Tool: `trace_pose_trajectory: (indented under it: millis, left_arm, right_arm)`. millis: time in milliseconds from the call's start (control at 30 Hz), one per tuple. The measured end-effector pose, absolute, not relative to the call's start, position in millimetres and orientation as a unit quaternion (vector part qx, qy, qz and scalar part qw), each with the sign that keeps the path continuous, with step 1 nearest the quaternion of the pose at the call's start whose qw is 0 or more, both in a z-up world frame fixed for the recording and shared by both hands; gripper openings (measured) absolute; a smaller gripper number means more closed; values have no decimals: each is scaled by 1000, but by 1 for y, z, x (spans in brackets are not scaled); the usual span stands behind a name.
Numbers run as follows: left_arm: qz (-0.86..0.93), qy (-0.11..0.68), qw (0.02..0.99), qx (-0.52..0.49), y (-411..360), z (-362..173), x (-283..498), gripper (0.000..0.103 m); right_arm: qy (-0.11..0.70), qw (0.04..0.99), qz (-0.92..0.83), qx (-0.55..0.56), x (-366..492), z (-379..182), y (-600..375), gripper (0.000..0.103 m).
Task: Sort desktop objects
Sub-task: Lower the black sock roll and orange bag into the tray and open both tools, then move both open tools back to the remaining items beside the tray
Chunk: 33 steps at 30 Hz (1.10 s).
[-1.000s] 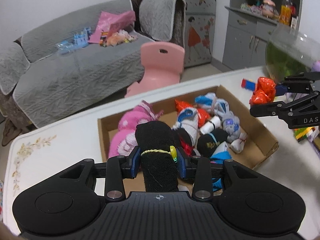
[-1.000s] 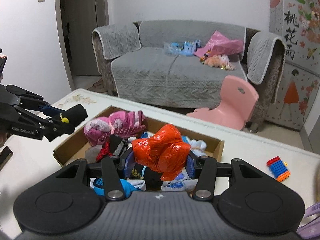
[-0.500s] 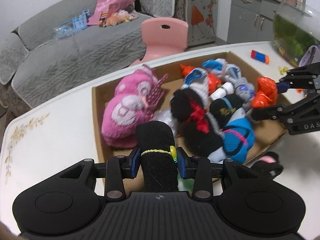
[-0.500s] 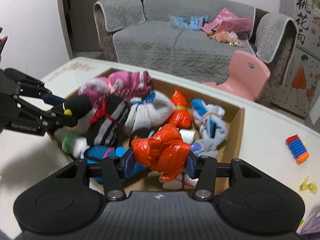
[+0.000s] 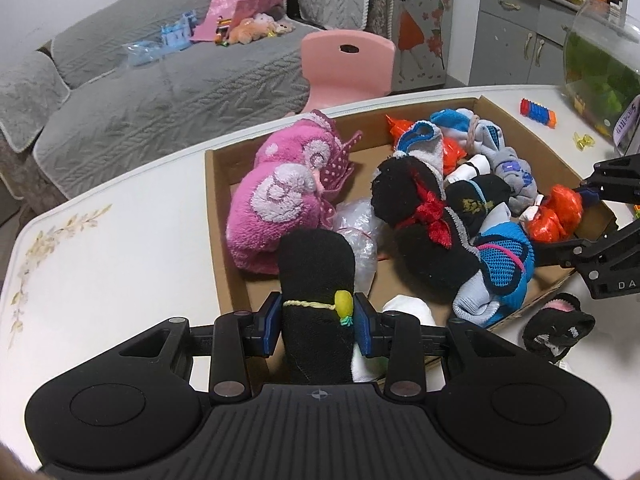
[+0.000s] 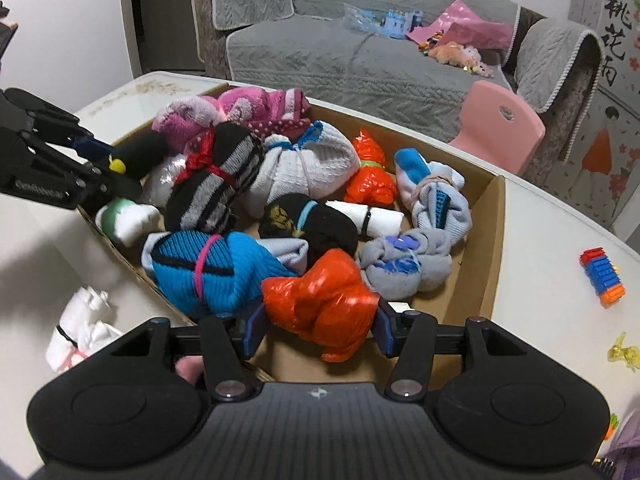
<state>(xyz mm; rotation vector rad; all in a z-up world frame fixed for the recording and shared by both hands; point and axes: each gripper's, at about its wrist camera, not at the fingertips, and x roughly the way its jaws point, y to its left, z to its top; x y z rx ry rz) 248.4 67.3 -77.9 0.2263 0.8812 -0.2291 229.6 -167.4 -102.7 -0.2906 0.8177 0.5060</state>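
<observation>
Left wrist view: the left hand-held gripper (image 5: 316, 322) pinches a black rolled sock (image 5: 316, 280) bound with a yellow elastic band, its blue pads pressed against both sides of the roll. The sock hangs over the near edge of a cardboard box (image 5: 218, 216) that sits on the white surface (image 5: 100, 264). Inside the box lie a pink fluffy bundle (image 5: 280, 196), a clear plastic bag (image 5: 358, 232), a black bundle with a red ribbon (image 5: 420, 228) and a blue knit bundle (image 5: 500, 268). At the right edge, the right hand-held gripper (image 5: 568, 220) has an orange plastic bundle (image 5: 554, 220) between its fingers, above the box's right side. A black and pink sock (image 5: 558, 328) lies on the surface just outside the box.

Right wrist view: the right hand-held gripper (image 6: 318, 326) is low over the near part of the box (image 6: 494, 248), and its jaws are opening with the orange plastic bundle (image 6: 320, 304) between the pads, which sit against its sides. Just beyond it lie the blue knit bundle (image 6: 212, 268) and a grey sock knot (image 6: 404, 264). The left hand-held gripper (image 6: 108, 160) enters from the left with the black rolled sock (image 6: 148, 148) over the box's left edge. A white bundle (image 6: 80, 328) lies on the surface (image 6: 540, 240) outside the box, and a blue and orange toy (image 6: 602, 276) rests at the right.
</observation>
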Motion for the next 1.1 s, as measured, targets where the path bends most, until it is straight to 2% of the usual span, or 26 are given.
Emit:
trace_pose_trajectory:
  millis: [100,167,233,267,333,467,700,800,1100]
  left_arm:
    - [-104,415,897,110,70,-75,244,49]
    - [-98,407,902,102,74,-72,240,64]
    - [-100,396,908,94,78,-67,234,69]
    - [-102,393,909,91,79,-65,232,69]
    - [-105,387,912,85,81,-59,224,69]
    - [-105,367,922,71,86,-46,204,76]
    - [-113,346,930,44,92,-38,159,77]
    - [-116,342,932,23,94,-44,135,80]
    - [-133,374,918,12,72,-84,92,82]
  right_arm:
    - [391,877,242,-137,228,-102,-169,54]
    - [386,880,243,-135,225,-100,-169,57]
    - [378,883,242,-136,222,-96,-169,65]
    - [374,885,242,-137,220,-94,-169,69]
    - [364,889,242,-135,217,-88,-171,69]
    - [343,900,237,-129,207,-74,-177,70]
    - [305,919,237,-79,173,-56,-200,73]
    - [295,925,234,-54,154,-57,-212,74]
    - [300,926,229,8,105,-85,-233,77]
